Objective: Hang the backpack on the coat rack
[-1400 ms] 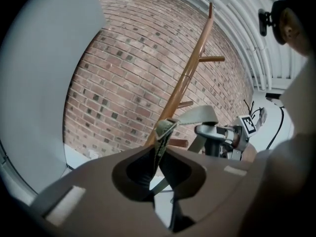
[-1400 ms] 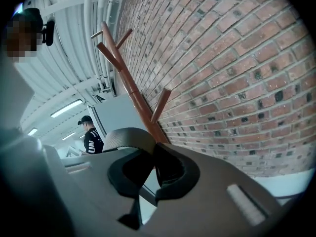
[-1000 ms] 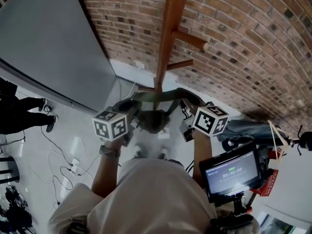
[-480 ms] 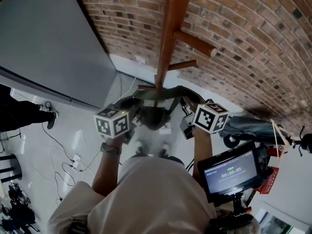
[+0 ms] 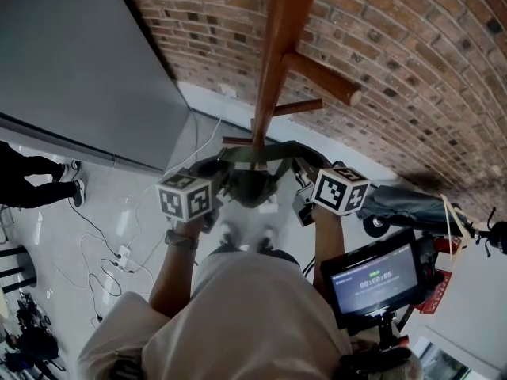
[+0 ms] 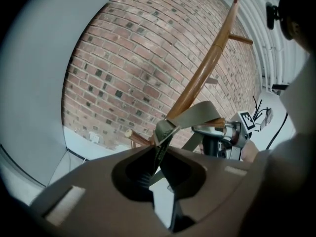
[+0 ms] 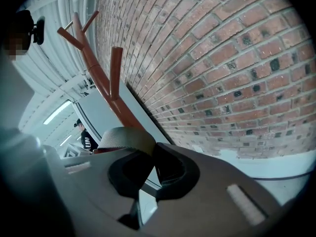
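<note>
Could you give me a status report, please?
Left gripper, right gripper shut on backpack strap. Backpack low against coat rack; hooked unclear. Nothing blocking.

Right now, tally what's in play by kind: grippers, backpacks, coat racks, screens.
Grippers: 2 (left gripper, right gripper)
Backpack: 1
Coat rack: 1
Screen: 1
Total: 5

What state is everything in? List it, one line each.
left claw: shut on the strap.
right claw: shut on the strap.
backpack: hanging from the strap between both claws, at the post.
coat rack: upright, visible upper pegs bare.
monitor: switched on.
</note>
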`<state>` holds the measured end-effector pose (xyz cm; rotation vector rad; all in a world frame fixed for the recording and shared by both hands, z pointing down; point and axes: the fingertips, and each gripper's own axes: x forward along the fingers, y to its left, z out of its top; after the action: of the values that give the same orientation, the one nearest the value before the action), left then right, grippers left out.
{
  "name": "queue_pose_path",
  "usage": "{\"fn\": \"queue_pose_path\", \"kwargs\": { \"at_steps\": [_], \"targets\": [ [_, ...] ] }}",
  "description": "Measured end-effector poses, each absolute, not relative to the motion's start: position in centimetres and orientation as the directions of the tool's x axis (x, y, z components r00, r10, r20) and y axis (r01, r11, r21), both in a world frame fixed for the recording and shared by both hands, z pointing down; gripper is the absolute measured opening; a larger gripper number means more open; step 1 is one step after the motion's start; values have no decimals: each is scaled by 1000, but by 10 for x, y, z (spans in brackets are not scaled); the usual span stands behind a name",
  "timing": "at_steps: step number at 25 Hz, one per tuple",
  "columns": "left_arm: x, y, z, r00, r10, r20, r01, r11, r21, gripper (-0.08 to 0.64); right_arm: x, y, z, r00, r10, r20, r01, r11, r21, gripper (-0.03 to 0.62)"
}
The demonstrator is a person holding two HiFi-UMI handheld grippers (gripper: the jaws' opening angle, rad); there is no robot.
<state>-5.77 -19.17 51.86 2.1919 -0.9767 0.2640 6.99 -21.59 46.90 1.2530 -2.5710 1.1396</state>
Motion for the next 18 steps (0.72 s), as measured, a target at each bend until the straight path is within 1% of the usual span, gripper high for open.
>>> {"fn": "queue_pose_path", "kwargs": {
  "at_steps": [6, 18],
  "targets": [
    [-52, -190, 538, 696, -545, 467, -713, -451, 537, 28, 68, -213, 487, -673, -627, 394, -708, 390, -589, 8],
    [-41, -187, 561, 699, -503, 507, -713, -438, 548, 31, 60, -207, 516, -706, -568, 423, -679, 375, -631, 9]
  ]
}}
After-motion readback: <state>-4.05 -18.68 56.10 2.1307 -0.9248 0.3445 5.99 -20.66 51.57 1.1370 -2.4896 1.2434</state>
